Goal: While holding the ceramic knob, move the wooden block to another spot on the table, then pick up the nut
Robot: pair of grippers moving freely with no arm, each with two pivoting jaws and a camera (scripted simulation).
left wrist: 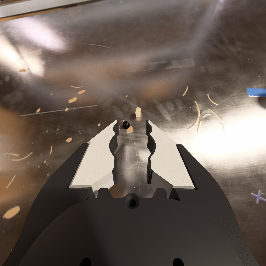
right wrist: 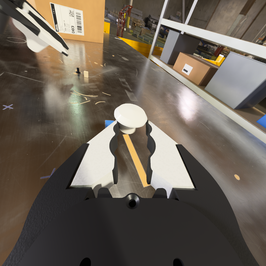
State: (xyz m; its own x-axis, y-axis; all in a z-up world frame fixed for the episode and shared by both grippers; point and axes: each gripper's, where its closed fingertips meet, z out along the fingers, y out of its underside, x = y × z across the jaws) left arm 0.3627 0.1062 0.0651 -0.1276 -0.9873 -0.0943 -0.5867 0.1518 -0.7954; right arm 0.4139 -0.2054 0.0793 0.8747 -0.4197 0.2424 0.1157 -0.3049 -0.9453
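Two grippers: I see the right gripper (right wrist: 132,123) clamped on the ceramic knob (right wrist: 130,115); the left gripper (left wrist: 132,123) gapes, empty.
Targets: nut (left wrist: 126,124) and wooden block (left wrist: 138,112) sit close together ahead.
Table (right wrist: 179,122): bare steel around them; edge far right.

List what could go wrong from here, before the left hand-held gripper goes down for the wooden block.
1. The black nut stands right beside the wooden block; the open left hand-held gripper could bump it while closing on the block.
2. The right hand-held gripper pinches the ceramic knob only at its fingertips, under the wide cap; a jolt might let it slip.
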